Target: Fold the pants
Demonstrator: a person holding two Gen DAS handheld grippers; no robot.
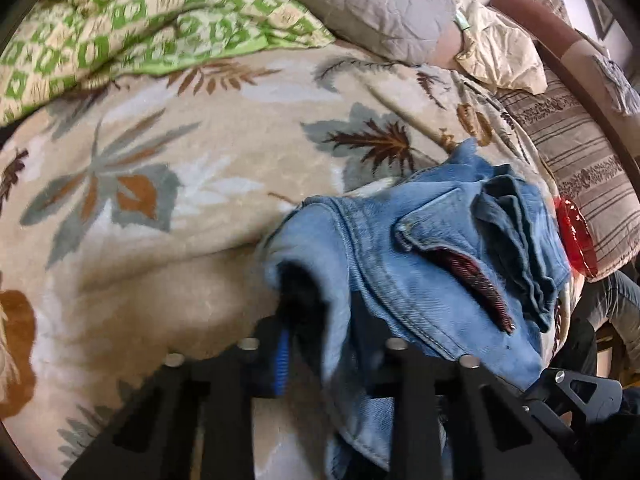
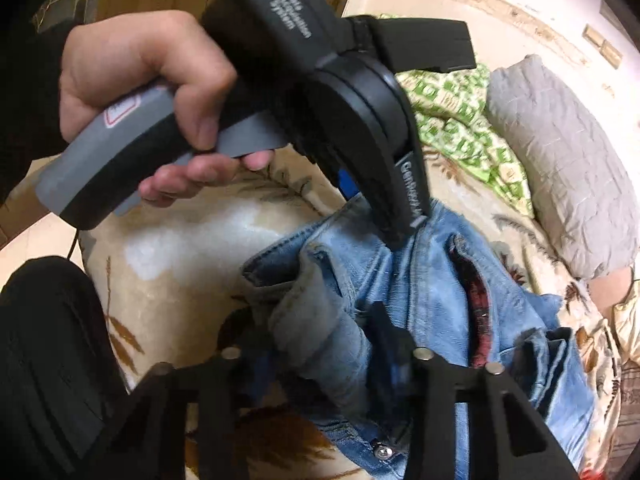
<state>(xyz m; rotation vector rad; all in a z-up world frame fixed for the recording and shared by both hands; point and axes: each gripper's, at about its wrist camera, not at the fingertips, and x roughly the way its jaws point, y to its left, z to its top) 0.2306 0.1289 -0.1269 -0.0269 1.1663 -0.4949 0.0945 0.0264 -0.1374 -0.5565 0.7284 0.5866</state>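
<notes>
Light blue jeans point(image 1: 432, 264) lie crumpled on a leaf-print blanket point(image 1: 192, 184), with a dark red lining showing at an open pocket. My left gripper point(image 1: 320, 312) is shut on a fold of the jeans' waistband, denim bunched between its fingers. In the right wrist view the jeans point(image 2: 432, 296) lie ahead, and my right gripper point(image 2: 320, 332) is shut on a grey-blue fold of the waistband. The left gripper point(image 2: 392, 224), held by a hand, pinches the denim just beyond it.
A green checked quilt point(image 1: 132, 24) and a grey pillow point(image 1: 360, 4) lie at the far side of the bed. A striped cushion point(image 1: 580, 160) and a red object point(image 1: 576, 236) are at the right. A person's dark leg point(image 2: 48, 352) is at the left.
</notes>
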